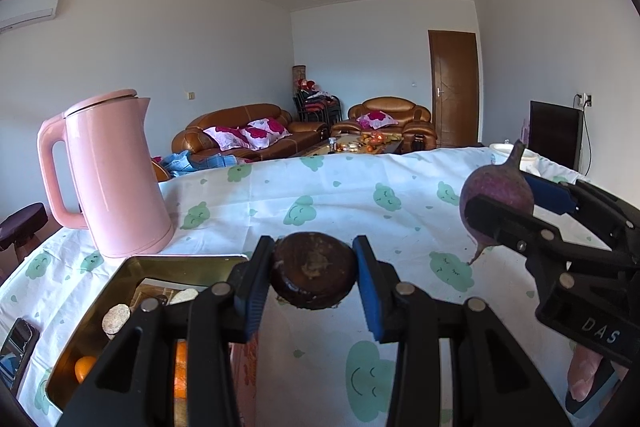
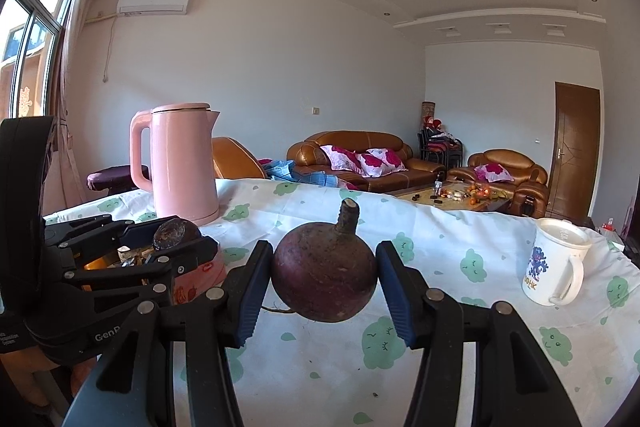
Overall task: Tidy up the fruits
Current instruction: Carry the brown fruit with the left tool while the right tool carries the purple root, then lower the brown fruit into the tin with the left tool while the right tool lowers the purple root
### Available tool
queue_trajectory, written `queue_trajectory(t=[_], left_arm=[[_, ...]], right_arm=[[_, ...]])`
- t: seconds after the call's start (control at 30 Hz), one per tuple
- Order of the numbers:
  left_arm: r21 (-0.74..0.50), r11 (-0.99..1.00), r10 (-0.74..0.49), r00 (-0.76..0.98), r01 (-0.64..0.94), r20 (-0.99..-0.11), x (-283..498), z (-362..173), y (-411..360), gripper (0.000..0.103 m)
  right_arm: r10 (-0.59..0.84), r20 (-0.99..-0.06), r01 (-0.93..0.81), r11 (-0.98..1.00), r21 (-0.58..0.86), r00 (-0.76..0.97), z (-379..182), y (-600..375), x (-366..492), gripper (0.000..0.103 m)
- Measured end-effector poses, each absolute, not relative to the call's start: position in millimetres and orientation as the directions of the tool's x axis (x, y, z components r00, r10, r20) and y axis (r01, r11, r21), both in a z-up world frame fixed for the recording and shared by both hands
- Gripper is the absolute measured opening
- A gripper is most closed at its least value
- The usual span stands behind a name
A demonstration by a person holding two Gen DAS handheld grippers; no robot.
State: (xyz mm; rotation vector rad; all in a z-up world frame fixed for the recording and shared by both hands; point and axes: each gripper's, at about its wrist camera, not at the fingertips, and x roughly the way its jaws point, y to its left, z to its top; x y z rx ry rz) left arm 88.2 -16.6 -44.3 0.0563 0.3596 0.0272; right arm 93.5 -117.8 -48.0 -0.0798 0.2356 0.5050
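Note:
My left gripper [image 1: 315,273] is shut on a flat, dark brown round fruit [image 1: 314,271] and holds it above the table, just right of a gold tin box [image 1: 120,267]. The box holds oranges [image 1: 85,367] and pale round pieces [image 1: 116,319]. My right gripper [image 2: 325,277] is shut on a purple-red round root with a stub stem [image 2: 325,273], held above the cloth. The right gripper [image 1: 508,203] and its purple root [image 1: 496,199] also show in the left wrist view. The left gripper [image 2: 176,237] with its dark fruit [image 2: 176,231] shows in the right wrist view.
A pink kettle [image 1: 108,175] stands behind the tin box. A white mug with a lid [image 2: 556,263] stands at the right on the cloud-print tablecloth [image 1: 340,195]. A phone [image 1: 16,351] lies at the table's left edge. Sofas stand beyond the table.

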Motion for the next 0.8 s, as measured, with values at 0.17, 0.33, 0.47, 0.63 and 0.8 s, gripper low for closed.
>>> queue_trajectory(t=[0.17, 0.33, 0.47, 0.63, 0.8], left_arm=[[0.042, 0.999, 0.039, 0.935, -0.026, -0.354, 80, -44, -3, 0.042], [0.028, 0.999, 0.047, 0.936, -0.04, -0.348, 69, -39, 8, 0.042], [0.023, 0.998, 0.055, 0.937, -0.05, -0.346, 63, -36, 16, 0.042], [0.019, 0.998, 0.065, 0.938, -0.062, -0.339, 54, -32, 24, 0.042], [0.013, 0.996, 0.082, 0.937, -0.083, -0.339, 49, -29, 37, 0.042]], right_arm=[[0.486, -0.256, -0.507, 0.862, -0.02, 0.835, -48, -107, 90, 0.055], [0.504, -0.265, -0.53, 0.847, -0.035, 0.822, -44, -95, 85, 0.055], [0.523, -0.268, -0.551, 0.834, -0.038, 0.809, -39, -87, 82, 0.055], [0.547, -0.275, -0.579, 0.814, -0.047, 0.791, -31, -75, 80, 0.055], [0.566, -0.28, -0.604, 0.794, -0.068, 0.776, -26, -61, 76, 0.055]])
